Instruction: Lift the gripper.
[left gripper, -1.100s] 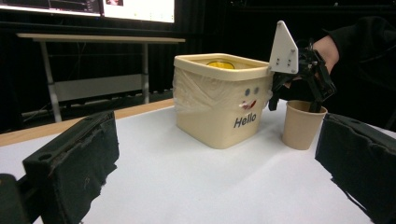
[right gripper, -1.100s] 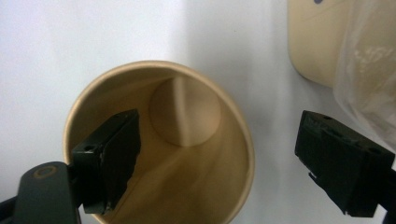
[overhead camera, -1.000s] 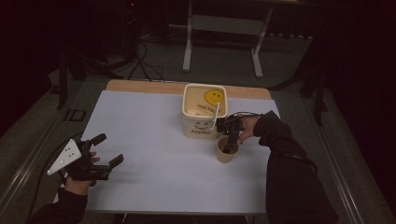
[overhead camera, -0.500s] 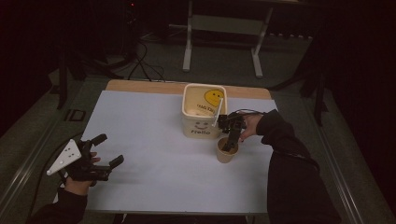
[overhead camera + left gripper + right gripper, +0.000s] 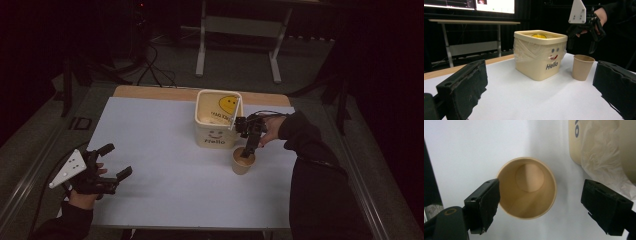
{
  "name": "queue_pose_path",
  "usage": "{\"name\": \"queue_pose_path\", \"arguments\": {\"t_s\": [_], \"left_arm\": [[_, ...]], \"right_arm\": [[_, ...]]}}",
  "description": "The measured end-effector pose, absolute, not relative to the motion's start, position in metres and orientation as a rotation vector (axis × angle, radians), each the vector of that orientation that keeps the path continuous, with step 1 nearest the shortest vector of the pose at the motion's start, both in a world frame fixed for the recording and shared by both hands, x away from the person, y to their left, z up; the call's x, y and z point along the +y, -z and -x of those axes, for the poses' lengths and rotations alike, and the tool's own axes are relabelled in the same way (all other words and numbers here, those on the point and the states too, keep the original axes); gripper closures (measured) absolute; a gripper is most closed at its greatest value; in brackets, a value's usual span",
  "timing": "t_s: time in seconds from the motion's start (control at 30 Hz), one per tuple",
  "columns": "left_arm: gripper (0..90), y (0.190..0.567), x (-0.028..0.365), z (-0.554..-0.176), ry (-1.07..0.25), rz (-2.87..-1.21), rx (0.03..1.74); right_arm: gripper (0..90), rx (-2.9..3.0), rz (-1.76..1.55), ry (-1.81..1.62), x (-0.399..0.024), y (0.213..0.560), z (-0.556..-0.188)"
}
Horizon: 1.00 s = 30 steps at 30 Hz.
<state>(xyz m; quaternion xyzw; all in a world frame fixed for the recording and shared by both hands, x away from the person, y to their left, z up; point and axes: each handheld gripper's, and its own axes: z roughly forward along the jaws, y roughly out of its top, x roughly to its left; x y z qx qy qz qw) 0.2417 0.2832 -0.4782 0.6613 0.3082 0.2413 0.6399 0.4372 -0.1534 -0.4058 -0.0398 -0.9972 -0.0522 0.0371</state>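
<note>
The right gripper (image 5: pixel 248 148) is hanging over the tan paper cup (image 5: pixel 243 161), jaws apart and gripping nothing after just closing slightly. The cup is standing upright beside the cream plastic tub (image 5: pixel 217 119). The left gripper (image 5: pixel 112 167), well apart from the tub, is gaping empty.

The counter (image 5: pixel 165 150) has a white top with a wooden strip showing along its far edge. A cream tub (image 5: pixel 218 120) printed with a face and "Hello" stands near that far edge. A paper cup (image 5: pixel 243 161) stands upright just beside the tub, on its near right side.
</note>
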Motion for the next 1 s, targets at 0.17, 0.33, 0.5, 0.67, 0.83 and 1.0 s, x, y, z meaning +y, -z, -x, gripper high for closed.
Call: {"name": "queue_pose_path", "arguments": {"t_s": [0.17,0.33,0.5,0.67,0.83,1.0], "left_arm": [[0.7,0.478,0.283,-0.242,-0.55,-1.51,0.701],[0.7,0.479,0.282,-0.242,-0.546,-1.508,0.703],[0.7,0.479,0.282,-0.242,-0.542,-1.507,0.701],[0.7,0.479,0.282,-0.242,-0.544,-1.508,0.701],[0.7,0.479,0.282,-0.242,-0.54,-1.508,0.698],[0.7,0.479,0.283,-0.242,-0.538,-1.506,0.696]], "right_arm": [[15.7,-3.064,0.121,0.164,-0.154,0.397,-0.434],[15.7,-3.066,0.119,0.162,-0.155,0.388,-0.431],[15.7,-3.079,0.121,0.165,-0.157,0.377,-0.429],[16.8,-3.084,0.095,0.162,-0.156,0.366,-0.424],[16.7,-3.1,0.095,0.172,-0.156,0.356,-0.422],[14.2,-3.107,0.088,0.206,-0.154,0.346,-0.42]]}}
